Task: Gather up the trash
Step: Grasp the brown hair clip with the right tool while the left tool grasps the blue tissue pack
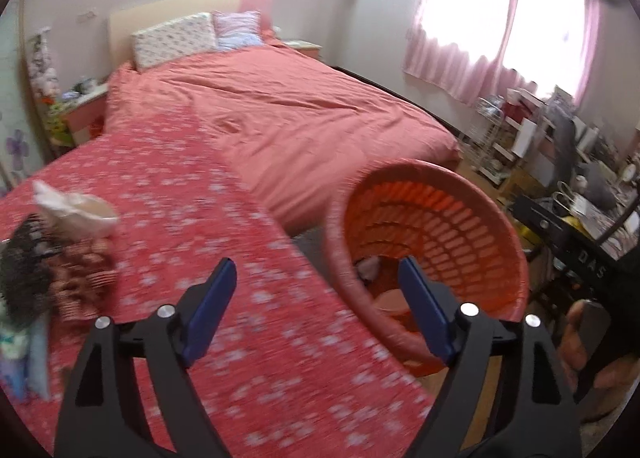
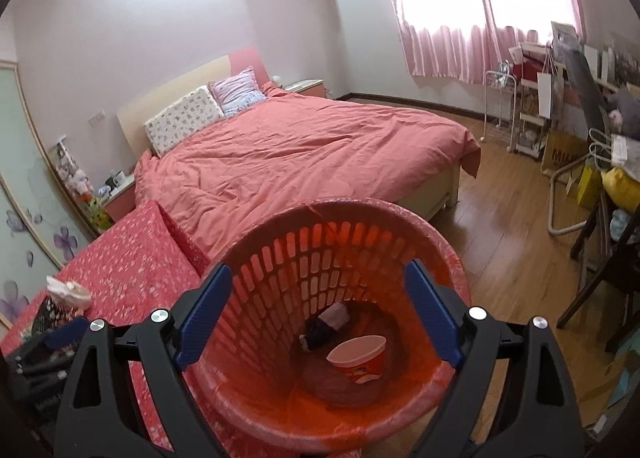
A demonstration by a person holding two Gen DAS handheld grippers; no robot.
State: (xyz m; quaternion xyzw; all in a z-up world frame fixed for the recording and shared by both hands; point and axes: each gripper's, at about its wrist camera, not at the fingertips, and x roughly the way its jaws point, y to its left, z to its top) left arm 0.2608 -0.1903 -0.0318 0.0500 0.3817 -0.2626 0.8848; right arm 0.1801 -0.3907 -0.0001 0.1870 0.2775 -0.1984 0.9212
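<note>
Right wrist view: orange basket point(image 2: 340, 410) beside floral bedspread point(image 2: 132, 254), holding paper cup point(image 2: 358, 356) and dark wrapper point(image 2: 320, 332); crumpled tissue point(image 2: 68, 292) on bedspread; right tongs point(image 2: 318, 316) and left tongs point(image 1: 316, 308) both wide open, empty.

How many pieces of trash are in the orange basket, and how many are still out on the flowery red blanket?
In the orange basket:
Paper cup: 1
Dark wad with a pale scrap: 1

On the flowery red blanket:
Crumpled white tissue: 1
Dark patterned pile beside it: too blurry to count

Total I can count: 3

Both claws, left and right, are open and holding nothing.
</note>
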